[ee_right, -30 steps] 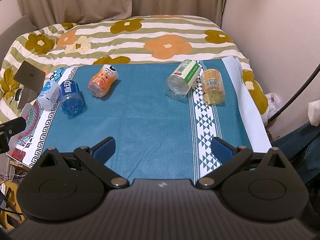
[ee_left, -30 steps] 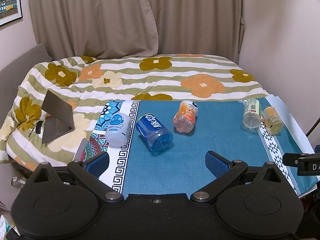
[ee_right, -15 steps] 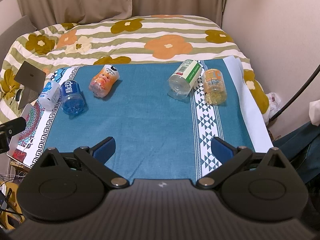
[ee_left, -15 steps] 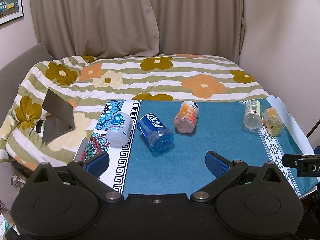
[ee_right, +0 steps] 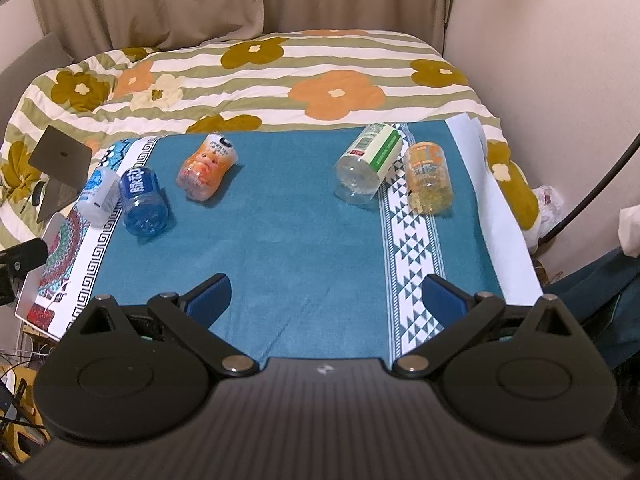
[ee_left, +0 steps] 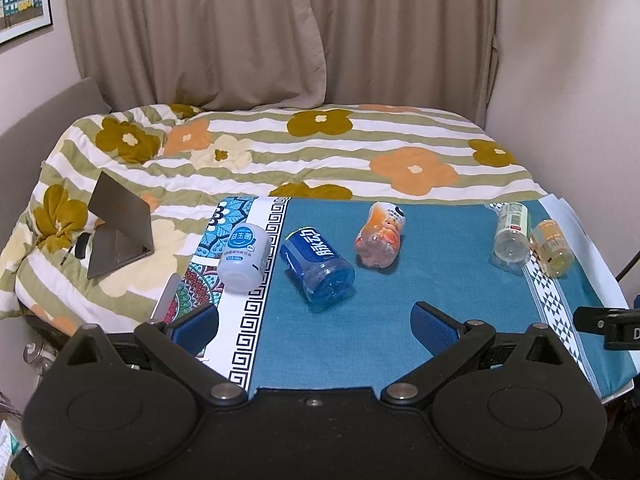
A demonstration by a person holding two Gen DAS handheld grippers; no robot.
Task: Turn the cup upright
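Several plastic cups lie on their sides on a blue cloth (ee_left: 400,320) on the table. From left: a white cup (ee_left: 244,258) (ee_right: 98,196), a blue cup (ee_left: 318,266) (ee_right: 143,202), an orange-pink cup (ee_left: 380,234) (ee_right: 208,166), a clear green-labelled cup (ee_left: 510,236) (ee_right: 368,162), an amber cup (ee_left: 554,242) (ee_right: 428,178). My left gripper (ee_left: 314,326) is open and empty, just short of the blue cup. My right gripper (ee_right: 326,298) is open and empty, well short of the clear and amber cups.
A flower-patterned quilt (ee_left: 280,152) covers the bed behind the table. A grey laptop stand (ee_left: 120,226) sits on it at the left. Curtains and a wall stand behind and to the right. A black cable (ee_right: 592,192) hangs past the table's right edge.
Both grippers have shifted only slightly; the cups sit a touch lower in the right wrist view. Nothing was grasped and no cup moved.
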